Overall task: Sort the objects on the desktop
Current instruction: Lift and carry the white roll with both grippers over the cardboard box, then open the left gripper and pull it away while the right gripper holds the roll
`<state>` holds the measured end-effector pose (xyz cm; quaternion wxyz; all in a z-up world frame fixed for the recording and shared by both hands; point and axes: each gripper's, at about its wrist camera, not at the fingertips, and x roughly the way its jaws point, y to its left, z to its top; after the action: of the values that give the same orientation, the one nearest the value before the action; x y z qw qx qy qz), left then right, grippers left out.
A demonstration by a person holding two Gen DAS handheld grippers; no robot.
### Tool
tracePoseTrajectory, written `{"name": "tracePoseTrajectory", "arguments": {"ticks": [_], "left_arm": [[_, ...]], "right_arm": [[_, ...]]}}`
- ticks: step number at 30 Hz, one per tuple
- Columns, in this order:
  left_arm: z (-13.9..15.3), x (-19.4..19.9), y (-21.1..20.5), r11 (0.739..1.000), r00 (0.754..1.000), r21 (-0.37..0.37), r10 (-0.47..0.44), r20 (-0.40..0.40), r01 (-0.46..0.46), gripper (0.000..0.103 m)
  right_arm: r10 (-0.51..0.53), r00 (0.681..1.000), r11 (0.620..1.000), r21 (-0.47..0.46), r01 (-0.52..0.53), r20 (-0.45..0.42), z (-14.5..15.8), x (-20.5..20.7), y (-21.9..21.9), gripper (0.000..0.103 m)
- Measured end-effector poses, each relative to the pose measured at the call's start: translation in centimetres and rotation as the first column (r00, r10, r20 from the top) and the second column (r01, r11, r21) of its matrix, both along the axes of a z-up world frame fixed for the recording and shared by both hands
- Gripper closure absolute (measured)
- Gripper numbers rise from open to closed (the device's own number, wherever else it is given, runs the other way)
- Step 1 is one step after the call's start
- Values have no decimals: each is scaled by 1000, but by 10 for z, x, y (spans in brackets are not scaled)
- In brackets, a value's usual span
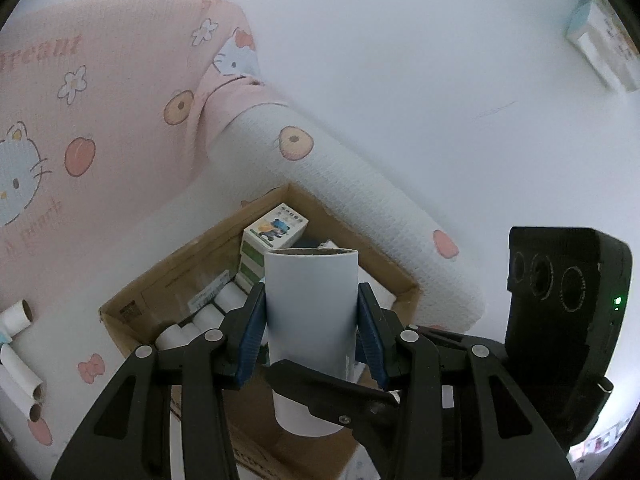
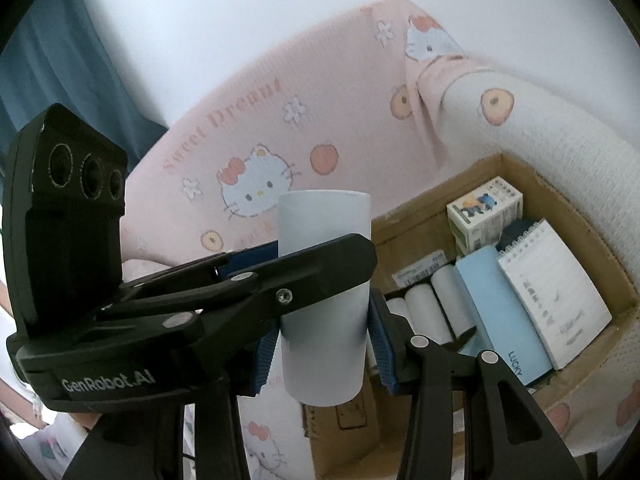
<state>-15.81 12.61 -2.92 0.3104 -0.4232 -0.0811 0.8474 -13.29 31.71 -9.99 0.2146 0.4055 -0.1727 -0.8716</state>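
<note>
Both grippers' jaws pinching one white tube (image 1: 311, 320), left gripper (image 1: 311, 320), right gripper (image 2: 324, 344), cardboard box (image 2: 560, 184) beyond

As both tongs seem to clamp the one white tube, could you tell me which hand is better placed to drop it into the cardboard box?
Left, probably. The left tongs clamp the white tube with the cardboard box straight ahead; from the right tongs it lies off to the side.

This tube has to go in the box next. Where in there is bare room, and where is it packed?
The cardboard box shows bare floor only near its front wall, before the white rolls. Farther in it is crowded: rolls side by side, a blue book, a spiral notepad and cartoon cartons.
</note>
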Motion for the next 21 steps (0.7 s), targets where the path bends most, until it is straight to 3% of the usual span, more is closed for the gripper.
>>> {"name": "tracePoseTrajectory", "arguments": {"ticks": [8, 13, 21], "left_arm": [[-19, -25, 8, 998, 996, -32, 49, 70, -47, 55], [-36, -40, 7, 995, 981, -56, 94, 172, -85, 55], [-62, -56, -3, 991, 963, -64, 126, 239, -114, 55]], "right_arm": [[32, 998, 999, 31, -34, 62, -17, -26, 5, 63], [49, 992, 998, 36, -53, 116, -31, -42, 5, 63], [115, 982, 983, 127, -134, 148, -50, -61, -9, 63]]}}
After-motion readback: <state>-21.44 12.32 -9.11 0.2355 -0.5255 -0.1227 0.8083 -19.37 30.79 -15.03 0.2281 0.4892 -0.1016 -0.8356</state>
